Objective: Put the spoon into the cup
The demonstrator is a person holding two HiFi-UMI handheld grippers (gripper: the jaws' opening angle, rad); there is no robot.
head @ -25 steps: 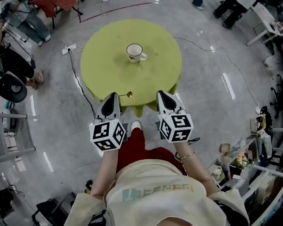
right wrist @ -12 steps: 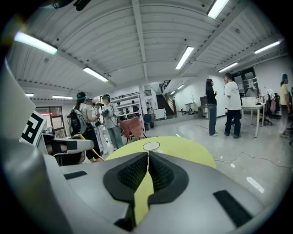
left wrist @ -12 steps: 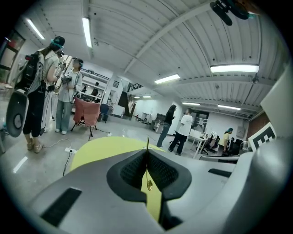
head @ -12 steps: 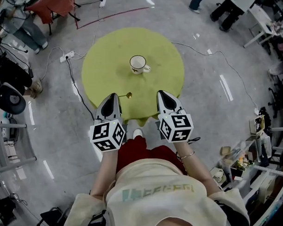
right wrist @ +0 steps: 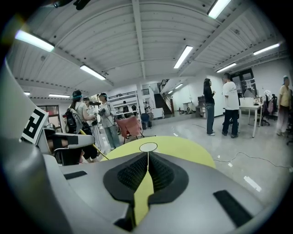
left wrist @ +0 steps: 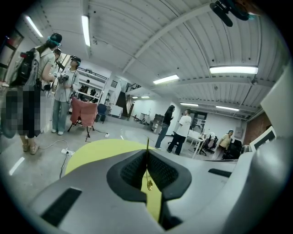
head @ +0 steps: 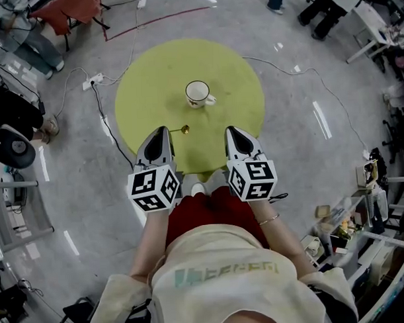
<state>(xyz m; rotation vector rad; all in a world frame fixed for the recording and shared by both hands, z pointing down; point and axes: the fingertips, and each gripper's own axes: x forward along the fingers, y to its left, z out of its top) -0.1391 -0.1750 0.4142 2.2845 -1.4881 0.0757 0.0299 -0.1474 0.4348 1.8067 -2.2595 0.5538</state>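
Observation:
A white cup (head: pixel 197 93) stands upright near the middle of the round yellow-green table (head: pixel 149 80). The small gold spoon (head: pixel 183 131) lies on the table nearer its front edge, bowl to the right. My left gripper (head: pixel 162 131) hovers just left of the spoon, jaws shut and holding nothing. Through the slit under its tips (left wrist: pixel 147 153) the spoon bowl (left wrist: pixel 149 184) shows on the table. My right gripper (head: pixel 231 131) is level with it at the right, also shut and empty (right wrist: pixel 148 154); the cup rim (right wrist: pixel 148 147) shows straight ahead of it.
A cable and power strip (head: pixel 93 80) lie on the concrete floor left of the table. A red chair (left wrist: pixel 84 112) and several standing people (left wrist: pixel 59 100) are beyond it. Desks and clutter (head: pixel 362 211) line the right side.
Both grippers have edged forward, their tips now over the table's near edge. The spoon and cup have not moved on the table.

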